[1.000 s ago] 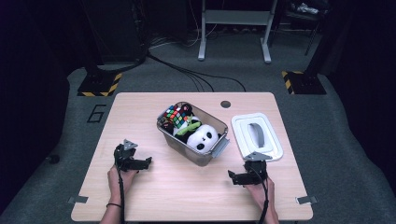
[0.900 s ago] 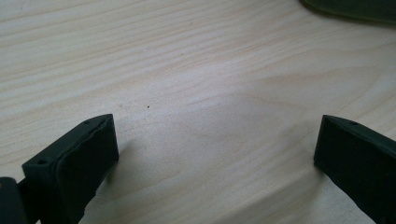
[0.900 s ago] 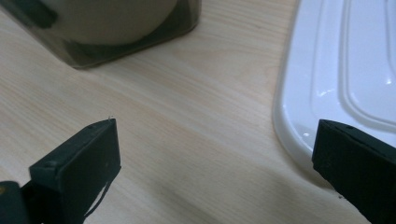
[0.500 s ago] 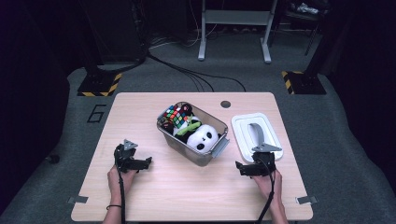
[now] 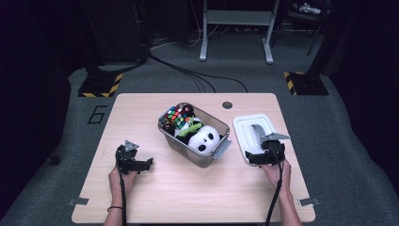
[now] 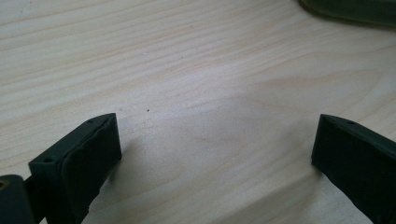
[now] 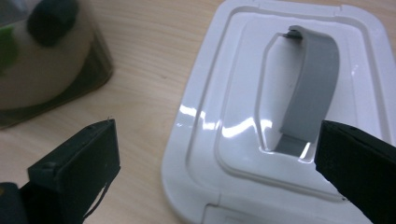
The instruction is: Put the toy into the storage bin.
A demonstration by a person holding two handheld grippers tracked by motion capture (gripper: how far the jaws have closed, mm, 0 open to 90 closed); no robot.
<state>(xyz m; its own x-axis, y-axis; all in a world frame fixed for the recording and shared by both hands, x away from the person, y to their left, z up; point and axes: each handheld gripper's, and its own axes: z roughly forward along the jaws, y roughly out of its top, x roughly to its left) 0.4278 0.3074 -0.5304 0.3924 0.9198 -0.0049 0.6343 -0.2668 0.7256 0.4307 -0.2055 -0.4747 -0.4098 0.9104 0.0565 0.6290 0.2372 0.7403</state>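
Observation:
A clear plastic bin (image 5: 212, 153) stands in the middle of the wooden table (image 5: 188, 202); inside it lie a panda plush (image 5: 203, 139), a colourful cube puzzle (image 5: 175, 116) and a green toy. To its right lies the bin's white lid (image 5: 249, 126) with a grey handle (image 7: 308, 88). My right gripper (image 5: 256, 157) hovers open at the lid's near edge, its jaws wide apart on either side of the lid's near left corner (image 7: 187, 196). My left gripper (image 5: 141, 165) rests open on bare wood left of the bin, nothing between its jaws.
The bin's grey latch (image 5: 222, 148) juts toward the lid. A dark grommet hole (image 5: 227, 105) sits at the table's far edge. Cables and yellow-black striped stand feet (image 5: 98, 87) lie on the floor beyond the table.
My right gripper has moved up and to the right, from bare table near the bin to the lid's near edge. The left gripper has stayed put.

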